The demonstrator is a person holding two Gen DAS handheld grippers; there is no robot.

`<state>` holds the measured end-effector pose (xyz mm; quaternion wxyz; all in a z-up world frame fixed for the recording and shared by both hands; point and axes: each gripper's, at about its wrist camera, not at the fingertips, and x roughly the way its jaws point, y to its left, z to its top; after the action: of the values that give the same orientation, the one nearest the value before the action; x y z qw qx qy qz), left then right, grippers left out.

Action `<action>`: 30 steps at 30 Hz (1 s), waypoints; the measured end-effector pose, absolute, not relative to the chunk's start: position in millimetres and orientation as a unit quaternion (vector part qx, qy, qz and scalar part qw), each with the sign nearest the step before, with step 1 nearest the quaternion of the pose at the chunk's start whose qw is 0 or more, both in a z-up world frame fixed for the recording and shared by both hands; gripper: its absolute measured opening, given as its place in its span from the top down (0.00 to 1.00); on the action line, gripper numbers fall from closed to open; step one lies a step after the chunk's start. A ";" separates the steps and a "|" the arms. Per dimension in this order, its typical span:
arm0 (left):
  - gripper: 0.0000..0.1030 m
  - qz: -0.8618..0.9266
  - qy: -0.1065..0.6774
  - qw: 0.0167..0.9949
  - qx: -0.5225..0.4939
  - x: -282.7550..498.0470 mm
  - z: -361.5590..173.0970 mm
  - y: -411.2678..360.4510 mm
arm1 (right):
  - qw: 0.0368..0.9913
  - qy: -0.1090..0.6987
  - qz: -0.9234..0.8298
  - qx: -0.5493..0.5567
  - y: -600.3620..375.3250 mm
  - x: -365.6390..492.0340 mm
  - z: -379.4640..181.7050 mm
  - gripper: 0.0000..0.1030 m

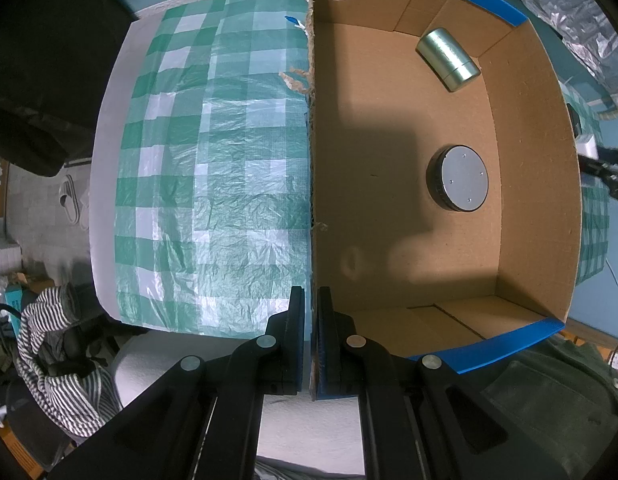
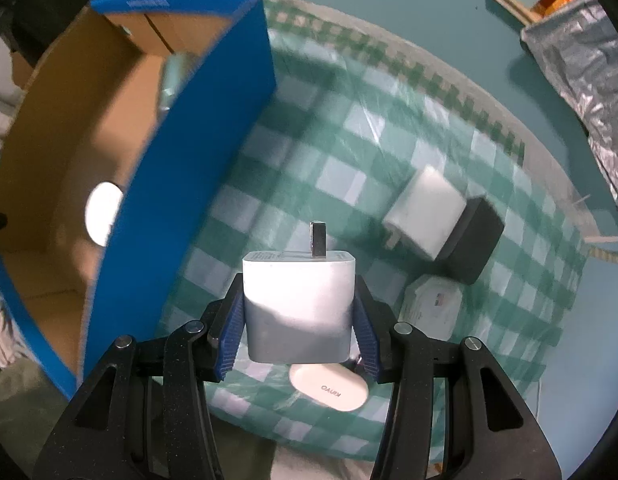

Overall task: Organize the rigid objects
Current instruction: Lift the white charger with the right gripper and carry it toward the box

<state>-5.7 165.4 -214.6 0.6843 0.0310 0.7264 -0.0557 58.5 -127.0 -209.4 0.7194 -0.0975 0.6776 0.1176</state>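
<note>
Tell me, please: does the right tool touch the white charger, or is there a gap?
Touching. The right wrist view shows the right tool closed on the white charger: both blue pads press flat against its sides, no gap visible.

Cool teal cast, fisheye-bent edges, motion-blurred right wrist view

Green-and-white checked tablecloth (image 1: 213, 152) covers the table, teal wall (image 2: 389, 8) behind. Crinkled silver foil sheet (image 2: 581, 68) against the wall, upper right. Pale tiled floor (image 1: 41, 208) at left with a white slipper (image 1: 69, 204). Striped cloth (image 1: 57, 360) draped lower left.
</note>
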 end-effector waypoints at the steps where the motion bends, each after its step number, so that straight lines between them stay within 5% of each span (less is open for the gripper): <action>1: 0.95 -0.056 0.726 0.684 0.031 -5.7 -214.3 165.5 | 0.722 0.674 0.120 -0.097 -126.6 60.5 -203.1 0.52; 14: 0.95 -0.057 0.728 0.682 0.034 -5.3 -216.1 163.4 | 0.748 0.632 0.172 -0.112 -82.4 95.0 -146.0 0.52; 30: 0.95 -0.058 0.729 0.681 0.034 -2.4 -216.8 164.6 | 0.725 0.641 0.207 -0.142 -22.8 115.8 -169.3 0.52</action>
<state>-2.4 164.6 -216.8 0.6810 0.0342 0.7292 -0.0580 115.8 -22.8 -169.3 0.7250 -0.1418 0.6413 0.2075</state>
